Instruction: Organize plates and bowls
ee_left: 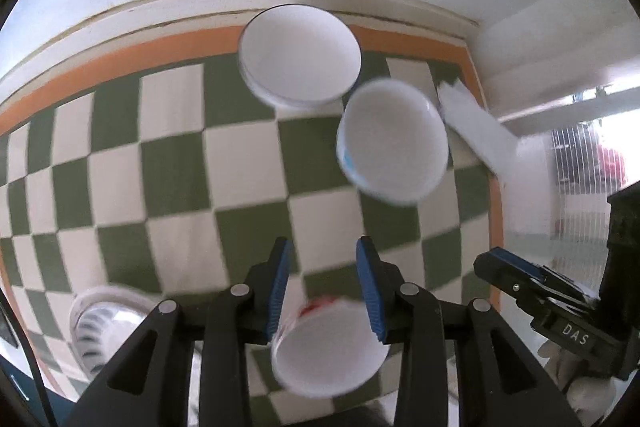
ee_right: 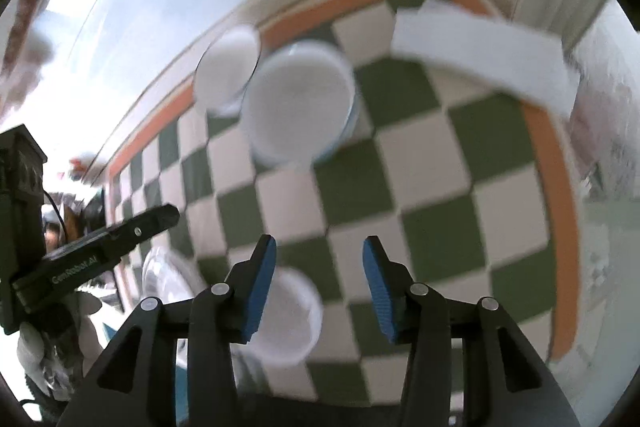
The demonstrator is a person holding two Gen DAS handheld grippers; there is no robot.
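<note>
Left wrist: left hand-held gripper (ee_left: 323,285) jaws apart, gripping nothing, above green-and-cream checkered table (ee_left: 172,163). White round plate (ee_left: 300,55) at 12 o'clock, white blue-sided bowl (ee_left: 394,143) at 1, white red-marked bowl (ee_left: 330,351) below jaws.
Right wrist: right hand-held gripper (ee_right: 320,287) jaws apart, empty; blue-sided bowl (ee_right: 298,103) at 12.

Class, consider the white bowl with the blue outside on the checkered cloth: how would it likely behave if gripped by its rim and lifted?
The blue-sided bowl looks rigid, so it should keep its shape. Its smooth, glossy-looking rim may slip. It sits flat and low, so tipping seems unlikely.
</note>
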